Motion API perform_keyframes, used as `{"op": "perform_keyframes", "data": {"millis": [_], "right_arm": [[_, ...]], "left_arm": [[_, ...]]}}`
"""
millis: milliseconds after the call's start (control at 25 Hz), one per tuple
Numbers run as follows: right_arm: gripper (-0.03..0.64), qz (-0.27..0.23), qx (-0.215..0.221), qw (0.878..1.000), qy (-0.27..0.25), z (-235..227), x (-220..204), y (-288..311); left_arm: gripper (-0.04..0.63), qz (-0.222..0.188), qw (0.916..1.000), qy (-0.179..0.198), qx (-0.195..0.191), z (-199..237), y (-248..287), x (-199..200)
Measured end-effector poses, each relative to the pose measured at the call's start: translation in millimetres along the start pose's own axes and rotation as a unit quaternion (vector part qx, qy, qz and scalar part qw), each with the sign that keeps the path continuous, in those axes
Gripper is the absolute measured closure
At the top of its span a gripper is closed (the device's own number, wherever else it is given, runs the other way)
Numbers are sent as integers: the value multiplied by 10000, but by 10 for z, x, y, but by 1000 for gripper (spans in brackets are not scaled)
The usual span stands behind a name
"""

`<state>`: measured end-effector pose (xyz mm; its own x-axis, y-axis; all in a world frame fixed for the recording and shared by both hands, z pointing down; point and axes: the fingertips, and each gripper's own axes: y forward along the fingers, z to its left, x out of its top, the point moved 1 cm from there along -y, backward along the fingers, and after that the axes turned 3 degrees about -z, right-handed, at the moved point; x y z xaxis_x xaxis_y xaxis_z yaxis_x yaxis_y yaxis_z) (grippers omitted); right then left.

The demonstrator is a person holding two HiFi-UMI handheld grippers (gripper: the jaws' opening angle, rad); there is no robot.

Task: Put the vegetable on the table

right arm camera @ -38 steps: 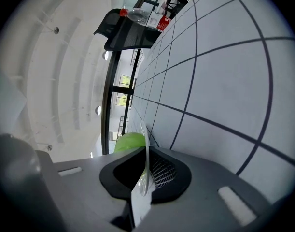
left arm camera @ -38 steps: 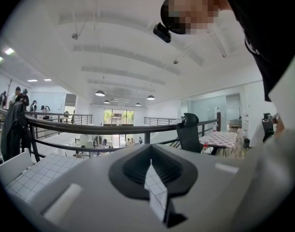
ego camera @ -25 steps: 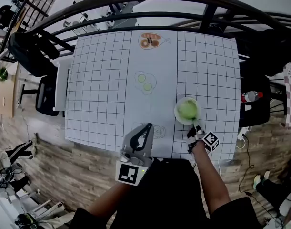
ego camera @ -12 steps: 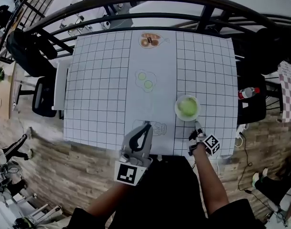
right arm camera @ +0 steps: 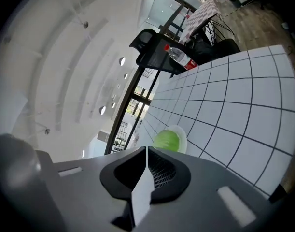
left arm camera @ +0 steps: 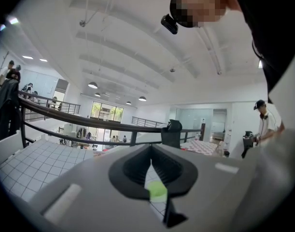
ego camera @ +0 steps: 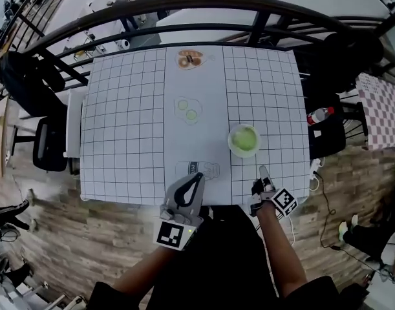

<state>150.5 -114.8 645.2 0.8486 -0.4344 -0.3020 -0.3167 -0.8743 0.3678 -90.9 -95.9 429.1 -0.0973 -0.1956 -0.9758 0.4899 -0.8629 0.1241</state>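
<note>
Worktop (ego camera: 119, 128): covered with a grid sheet, it fills the middle of your head view.
Left hand-held gripper (ego camera: 198, 178): you hold it over the near edge, its jaws pressed together on nothing.
Right hand-held gripper (ego camera: 262, 171): also at the near edge, its jaws pressed together, empty.
Bowl (ego camera: 229, 141): white, it stands on the worktop just ahead of your right hand-held gripper, not touching it.
Vegetable (ego camera: 244, 139): green, it lies inside the bowl.

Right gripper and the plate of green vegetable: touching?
Apart. The head view shows a strip of bare grid mat between the tip of the right gripper and the plate. The right gripper view shows its jaws together, holding nothing.
</note>
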Motion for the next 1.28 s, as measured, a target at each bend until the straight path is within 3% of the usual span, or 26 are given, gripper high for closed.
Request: {"op": "perform_keyframes", "data": {"millis": [160,280,440,600,800,1160,1280], "right_arm": [[618,-47,15,9993,-383,436,-116,-270],[620,11,597,9935,-972,922,-262,-395],[620,130,830,9797,-1823,1336,-484,-605],[620,2,897,9526,-2906,1641,-600,-824],[618,-303,1146,9027,-4136,2075,-469,-1091],[620,-855,1373,8688,-4679,2474,-312,-1352],[620,-987,1333,8649,-4738,2485,-289,-1408]], "left_arm": [[586,55,9998,-62,-162,-39,-87,-50],[586,141,9995,-88,-271,-78,-115,-117],[586,133,9989,-162,-420,-194,-178,-232],[586,-33,9979,-78,-647,-437,-226,-100],[586,-291,9981,36,-548,-653,-209,80],[588,-726,9951,345,-582,-1016,-141,487],[588,-700,9951,387,-581,-1032,-205,450]]}}
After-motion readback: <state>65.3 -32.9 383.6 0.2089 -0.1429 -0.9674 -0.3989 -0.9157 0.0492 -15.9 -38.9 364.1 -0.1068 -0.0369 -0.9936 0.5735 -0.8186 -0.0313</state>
